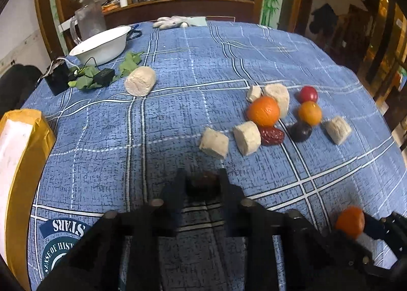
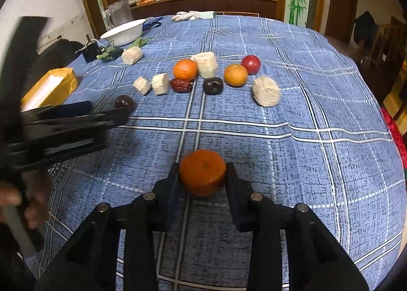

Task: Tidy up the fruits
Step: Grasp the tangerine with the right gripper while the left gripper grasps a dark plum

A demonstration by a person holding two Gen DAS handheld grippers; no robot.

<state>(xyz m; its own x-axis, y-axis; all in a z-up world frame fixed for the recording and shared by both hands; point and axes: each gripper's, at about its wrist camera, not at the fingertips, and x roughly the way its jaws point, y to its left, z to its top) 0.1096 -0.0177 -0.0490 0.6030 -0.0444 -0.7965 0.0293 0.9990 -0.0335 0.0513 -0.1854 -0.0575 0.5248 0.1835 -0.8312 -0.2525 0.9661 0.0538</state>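
My left gripper (image 1: 202,184) is shut on a dark brown fruit (image 1: 202,184); the same fruit shows in the right wrist view (image 2: 124,103) at that gripper's tip. My right gripper (image 2: 202,176) is shut on an orange (image 2: 202,172), which also shows in the left wrist view (image 1: 349,221) at the lower right. On the blue plaid cloth (image 2: 279,151) lie an orange (image 2: 185,69), a yellow-orange fruit (image 2: 235,75), a red fruit (image 2: 251,63), a red date (image 2: 181,85), a dark plum (image 2: 213,85) and several pale cylindrical chunks (image 2: 265,91).
A white bowl (image 1: 101,44) stands at the far left with green leaves (image 1: 129,63) and a black adapter (image 1: 57,78) beside it. A yellow package (image 1: 20,163) lies at the left edge. White gloves (image 1: 173,21) lie at the far edge.
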